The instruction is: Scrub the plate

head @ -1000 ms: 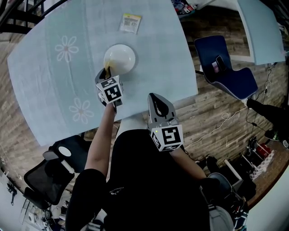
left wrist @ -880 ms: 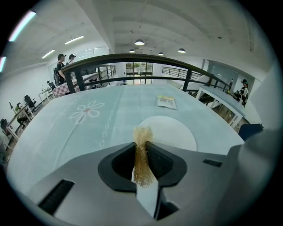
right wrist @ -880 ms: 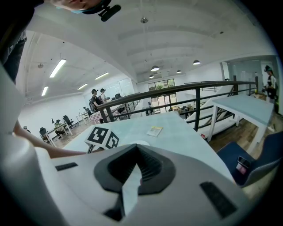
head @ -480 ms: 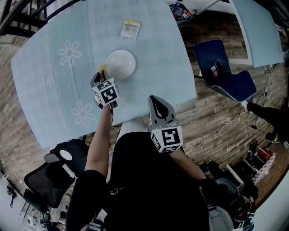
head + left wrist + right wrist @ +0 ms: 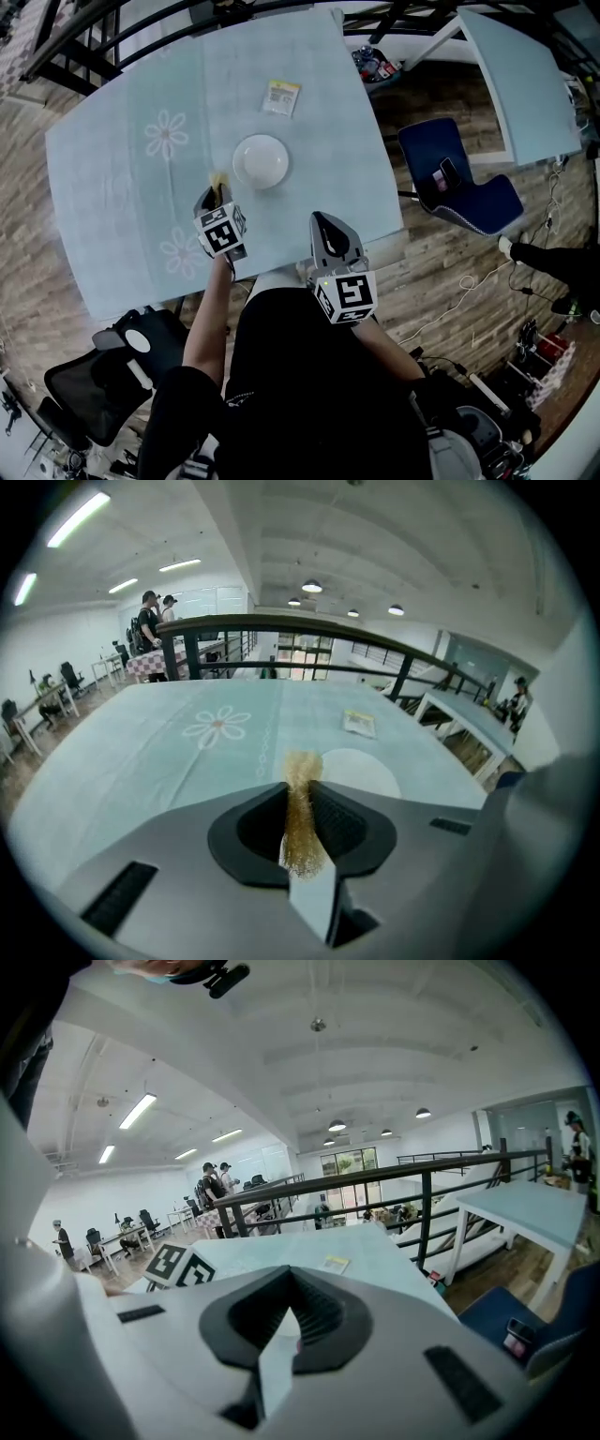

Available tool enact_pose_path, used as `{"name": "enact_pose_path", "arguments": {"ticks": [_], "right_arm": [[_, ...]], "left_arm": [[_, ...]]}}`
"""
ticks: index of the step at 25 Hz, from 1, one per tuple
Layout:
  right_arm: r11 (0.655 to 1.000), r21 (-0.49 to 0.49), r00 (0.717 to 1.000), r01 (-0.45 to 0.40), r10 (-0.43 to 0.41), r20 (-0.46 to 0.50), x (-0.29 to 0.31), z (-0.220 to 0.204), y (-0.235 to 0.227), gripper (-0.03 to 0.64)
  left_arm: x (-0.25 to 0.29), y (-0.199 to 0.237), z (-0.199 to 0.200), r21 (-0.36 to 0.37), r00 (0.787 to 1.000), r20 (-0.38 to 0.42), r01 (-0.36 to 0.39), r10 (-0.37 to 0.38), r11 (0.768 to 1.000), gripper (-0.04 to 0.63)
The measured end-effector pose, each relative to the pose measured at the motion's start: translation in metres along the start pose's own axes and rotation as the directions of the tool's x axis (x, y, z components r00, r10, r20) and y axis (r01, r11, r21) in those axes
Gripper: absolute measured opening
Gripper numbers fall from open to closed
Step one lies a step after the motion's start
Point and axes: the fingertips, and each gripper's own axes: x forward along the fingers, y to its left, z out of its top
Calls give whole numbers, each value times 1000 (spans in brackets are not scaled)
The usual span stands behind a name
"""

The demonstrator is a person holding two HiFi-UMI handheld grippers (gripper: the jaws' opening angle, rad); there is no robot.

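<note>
A white round plate (image 5: 261, 160) lies on the pale blue tablecloth (image 5: 122, 206); in the left gripper view the plate (image 5: 361, 769) shows just beyond the jaws, to the right. My left gripper (image 5: 214, 194) is shut on a golden scrubber (image 5: 301, 808), whose tuft (image 5: 218, 180) sticks out past the tips, a short way left of and nearer than the plate, apart from it. My right gripper (image 5: 328, 231) is shut with nothing in it, held above the table's near edge.
A small yellow-and-white packet (image 5: 281, 97) lies beyond the plate. Flower prints (image 5: 166, 134) mark the cloth. A blue chair (image 5: 455, 183) stands to the right, a black chair (image 5: 112, 366) at lower left. A dark railing (image 5: 309, 658) runs behind the table.
My left gripper with the scrubber has drawn back from the plate's near-left rim and now stands clear of it. The head view has risen, so everything looks smaller. The right gripper has hardly moved.
</note>
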Motion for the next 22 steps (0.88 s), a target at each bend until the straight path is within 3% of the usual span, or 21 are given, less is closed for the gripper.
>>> {"name": "enact_pose_path", "arguments": {"ticks": [3, 7, 12, 22], "right_arm": [[1000, -4, 1000, -16, 16, 13, -4, 8, 5, 9], [1000, -5, 1000, -23, 23, 20, -10, 10, 7, 9], [999, -21, 997, -51, 52, 56, -12, 25, 12, 9], [989, -35, 985, -142, 145, 94, -32, 31, -4, 8]], "left_arm": [[-28, -30, 18, -15, 984, 89, 155, -153, 988, 71], [-67, -61, 40, 22, 948, 194, 253, -253, 967, 71], [-115, -82, 60, 39, 906, 300, 302, -299, 953, 71], [-183, -132, 64, 53, 835, 428, 359, -346, 932, 71]]}}
